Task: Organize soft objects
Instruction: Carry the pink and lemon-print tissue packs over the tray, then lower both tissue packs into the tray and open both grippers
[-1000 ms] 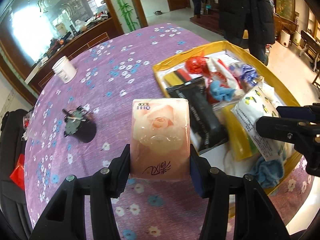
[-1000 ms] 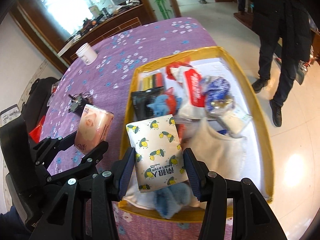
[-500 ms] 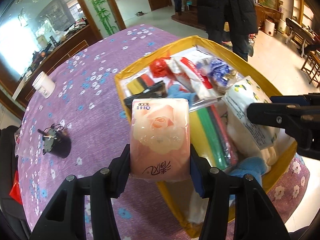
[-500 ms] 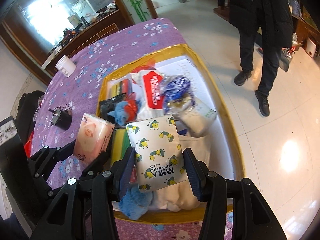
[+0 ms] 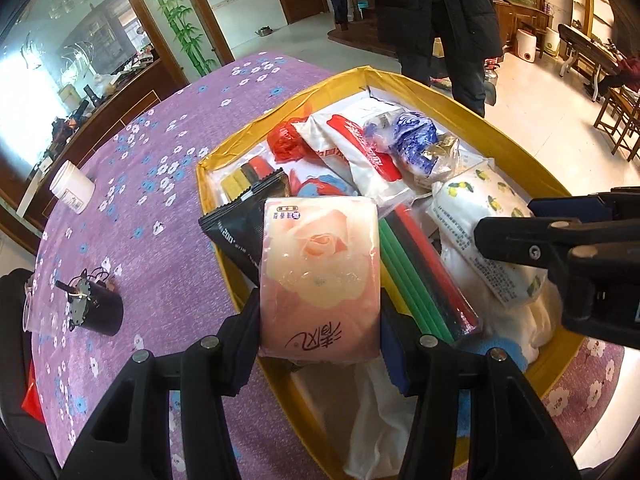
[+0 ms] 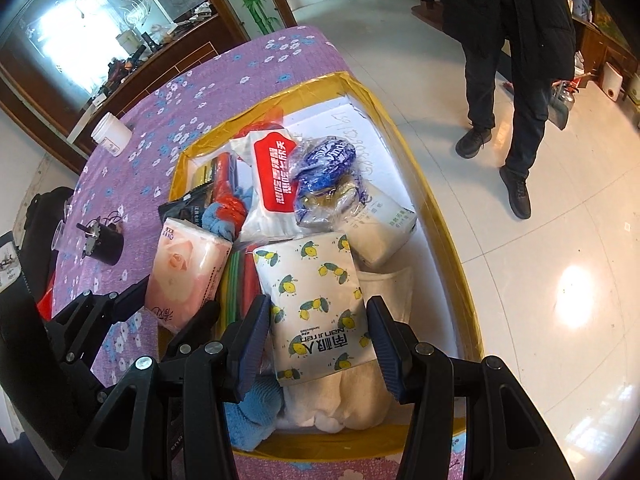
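**Two tissue packs held over the yellow box**

Left gripper clenched on the pink rose tissue pack, pads pressed flat against both long sides, pack upright with printed face toward the camera. Held above the near left corner of the yellow box, over the black sachet and the bundle of green and red sticks. Seen from the right wrist, same pack tilted, just beside the box's left wall.

Right gripper clamped on the lemon-print tissue pack, fingers pinching its lower half. Pack held over the cream cloth and the blue towel at the near end of the box. From the left wrist, the same pack at the right, held by the dark fingers of the right gripper.

Inside the box, farther back: a white wipes pack with red label, a blue patterned bag in clear wrap, a red plastic bag, a white carton.

On the purple flowered tablecloth, well apart from the box: a white jar and a black pot with a metal part on top. Beyond the table, a person in dark clothes standing on the tiled floor.
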Demonstrator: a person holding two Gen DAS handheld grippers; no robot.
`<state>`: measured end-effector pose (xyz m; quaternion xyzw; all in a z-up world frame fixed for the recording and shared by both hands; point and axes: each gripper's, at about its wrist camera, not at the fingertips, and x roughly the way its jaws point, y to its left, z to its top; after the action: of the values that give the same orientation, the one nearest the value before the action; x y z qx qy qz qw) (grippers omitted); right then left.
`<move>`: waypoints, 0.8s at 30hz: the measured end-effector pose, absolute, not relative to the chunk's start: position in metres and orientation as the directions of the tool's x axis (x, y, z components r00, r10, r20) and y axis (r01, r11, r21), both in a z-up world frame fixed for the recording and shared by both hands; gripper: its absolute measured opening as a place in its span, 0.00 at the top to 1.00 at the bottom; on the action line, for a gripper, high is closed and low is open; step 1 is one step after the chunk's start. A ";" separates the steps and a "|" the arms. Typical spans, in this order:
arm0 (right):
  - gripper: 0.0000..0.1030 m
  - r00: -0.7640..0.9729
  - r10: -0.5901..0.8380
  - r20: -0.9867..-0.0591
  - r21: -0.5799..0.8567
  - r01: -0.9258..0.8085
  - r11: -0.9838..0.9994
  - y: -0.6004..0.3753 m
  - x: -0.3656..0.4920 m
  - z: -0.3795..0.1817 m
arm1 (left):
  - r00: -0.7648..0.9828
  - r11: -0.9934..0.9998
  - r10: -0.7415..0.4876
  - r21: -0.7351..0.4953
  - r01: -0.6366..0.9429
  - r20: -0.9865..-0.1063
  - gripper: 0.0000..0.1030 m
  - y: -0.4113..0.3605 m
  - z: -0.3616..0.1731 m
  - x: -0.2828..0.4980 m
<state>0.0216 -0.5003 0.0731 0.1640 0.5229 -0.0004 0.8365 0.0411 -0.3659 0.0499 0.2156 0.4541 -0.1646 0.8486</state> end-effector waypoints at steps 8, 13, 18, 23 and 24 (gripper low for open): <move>0.47 0.457 0.148 -0.877 0.248 0.168 0.954 -0.502 0.032 0.070 | 0.547 0.855 -0.082 0.223 0.469 -0.833 0.50 -0.369 0.049 0.047; 0.48 0.459 0.135 -0.878 0.233 0.163 0.959 -0.502 0.040 0.067 | 0.552 0.855 -0.079 0.229 0.466 -0.830 0.49 -0.372 0.047 0.051; 0.48 0.462 0.124 -0.878 0.221 0.161 0.962 -0.502 0.048 0.066 | 0.558 0.857 -0.076 0.232 0.460 -0.826 0.49 -0.375 0.045 0.055; 0.48 0.466 0.118 -0.877 0.214 0.158 0.964 -0.503 0.057 0.065 | 0.563 0.861 -0.075 0.232 0.453 -0.823 0.49 -0.376 0.044 0.061; 0.48 0.466 0.117 -0.877 0.212 0.157 0.965 -0.503 0.059 0.065 | 0.565 0.862 -0.074 0.233 0.451 -0.822 0.49 -0.376 0.044 0.062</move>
<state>0.0590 -0.5034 0.0647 0.1325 0.5165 -0.0120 0.8459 0.0621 -0.3764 0.0442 0.2140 0.4407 -0.1529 0.8583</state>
